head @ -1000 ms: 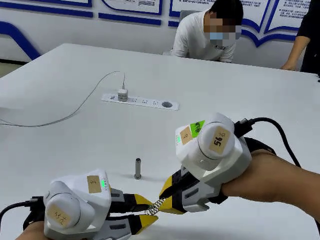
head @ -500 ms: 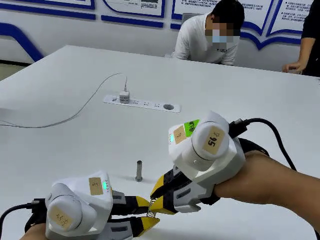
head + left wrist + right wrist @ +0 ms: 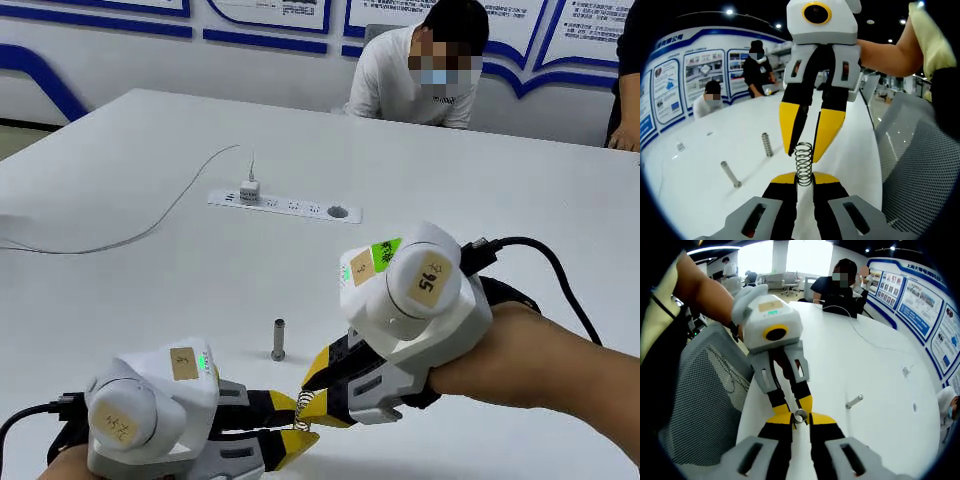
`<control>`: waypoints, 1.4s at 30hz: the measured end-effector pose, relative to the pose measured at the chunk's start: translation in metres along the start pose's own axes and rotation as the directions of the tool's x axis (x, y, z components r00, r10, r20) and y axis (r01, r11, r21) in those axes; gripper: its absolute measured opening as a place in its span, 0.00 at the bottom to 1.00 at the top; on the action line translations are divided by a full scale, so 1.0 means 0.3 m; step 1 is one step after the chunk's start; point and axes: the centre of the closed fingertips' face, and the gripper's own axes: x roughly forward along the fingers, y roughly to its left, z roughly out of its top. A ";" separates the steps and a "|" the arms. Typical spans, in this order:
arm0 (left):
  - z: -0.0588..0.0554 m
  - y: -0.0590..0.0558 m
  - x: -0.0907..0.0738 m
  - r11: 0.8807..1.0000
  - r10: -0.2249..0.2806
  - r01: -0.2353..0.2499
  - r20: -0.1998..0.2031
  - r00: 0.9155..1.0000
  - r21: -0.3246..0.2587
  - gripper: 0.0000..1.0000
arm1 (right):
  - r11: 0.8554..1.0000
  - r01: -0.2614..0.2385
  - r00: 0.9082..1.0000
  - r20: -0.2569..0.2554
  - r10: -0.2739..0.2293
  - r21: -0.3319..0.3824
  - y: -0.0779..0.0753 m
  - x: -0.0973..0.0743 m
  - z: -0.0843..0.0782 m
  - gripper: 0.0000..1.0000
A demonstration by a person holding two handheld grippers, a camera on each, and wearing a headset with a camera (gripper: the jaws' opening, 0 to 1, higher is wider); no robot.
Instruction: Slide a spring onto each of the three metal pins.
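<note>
1. Now, the left gripper (image 3: 804, 181): its black, yellow-tipped jaws are pinched on the lower end of a small silver coil spring (image 3: 803, 161). In the left gripper view the spring stands straight up out of them.
2. Facing it, the right gripper (image 3: 800, 421) meets it tip to tip. Its yellow jaws sit on either side of the spring's other end with a narrow gap between them, and I cannot tell whether they actually press the coils.
3. In the right gripper view the spring shows end-on, a little ring between the two sets of tips.
4. In the head view the spring is held in the air between the two grippers, low and close to the person, above the wide white counter (image 3: 420, 180).
5. Just beyond the tips, a short bare grey metal pin (image 3: 278, 339) stands upright on the counter, apart from both grippers.
6. The left gripper view also shows a second upright pin wrapped in coils (image 3: 767, 144), standing farther back than the bare one.
7. Farther out lies a long white power strip (image 3: 285, 206) with a small white plug-in charger (image 3: 249, 190) on it. A thin grey cable (image 3: 150, 228) trails off to the left.
8. At the far edge sits a person in a white shirt (image 3: 410, 80), and a grey mesh chair (image 3: 920, 165) stands beside the counter.
</note>
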 end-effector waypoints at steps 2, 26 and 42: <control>0.004 -0.001 0.000 1.000 0.000 0.000 0.004 1.000 -0.006 0.11 | 1.000 0.002 1.000 0.004 -0.002 0.000 -0.001 0.001 0.001 0.13; -0.011 0.043 -0.012 0.999 0.047 -0.047 -0.015 0.999 0.000 0.27 | 0.999 0.016 0.999 0.027 -0.017 0.035 -0.036 -0.006 0.016 0.12; -0.031 0.095 -0.050 0.992 0.112 -0.113 -0.019 0.994 -0.057 0.43 | 0.996 0.073 0.996 0.044 -0.075 0.054 -0.134 -0.035 0.049 0.12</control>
